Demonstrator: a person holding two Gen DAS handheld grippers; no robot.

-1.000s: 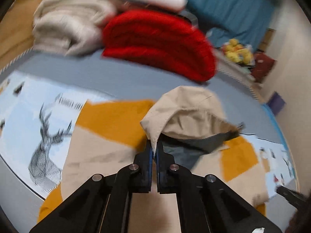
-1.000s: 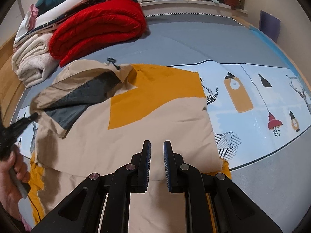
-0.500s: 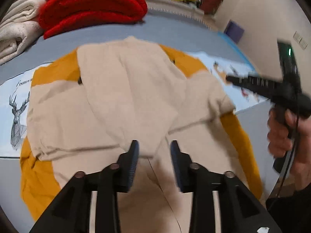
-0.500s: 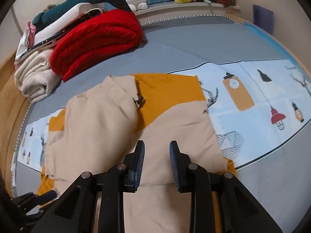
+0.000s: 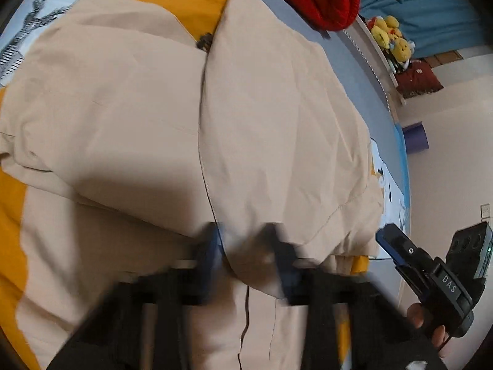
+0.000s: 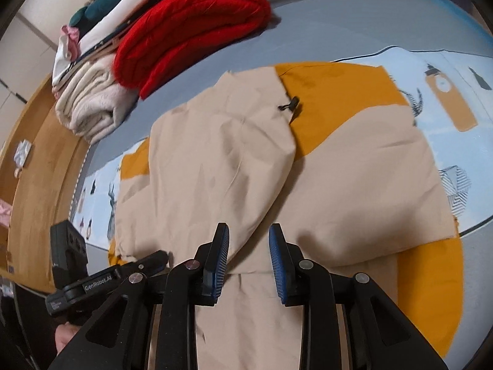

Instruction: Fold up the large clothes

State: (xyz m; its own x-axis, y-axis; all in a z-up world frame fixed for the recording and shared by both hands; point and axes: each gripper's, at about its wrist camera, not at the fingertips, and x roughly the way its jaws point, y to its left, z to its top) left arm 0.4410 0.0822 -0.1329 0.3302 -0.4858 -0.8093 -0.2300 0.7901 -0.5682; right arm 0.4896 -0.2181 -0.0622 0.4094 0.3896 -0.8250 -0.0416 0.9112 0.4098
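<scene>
Beige-and-orange jacket (image 6: pixel 277 166) spread flat across the bed (image 6: pixel 339 24), folded hood flap lying over its middle, hem cut off by the lower frame edge in both views. Left tool (image 5: pixel 246 252) smeared by blur just above the fabric, jaws apart with nothing between them; right tool (image 6: pixel 249 246) sharp, likewise spread and empty over the flap's lower edge. Red blanket (image 6: pixel 191 30) and cream blanket (image 6: pixel 89 108) stacked toward the bed's far left corner, items behind them hard to make out.
</scene>
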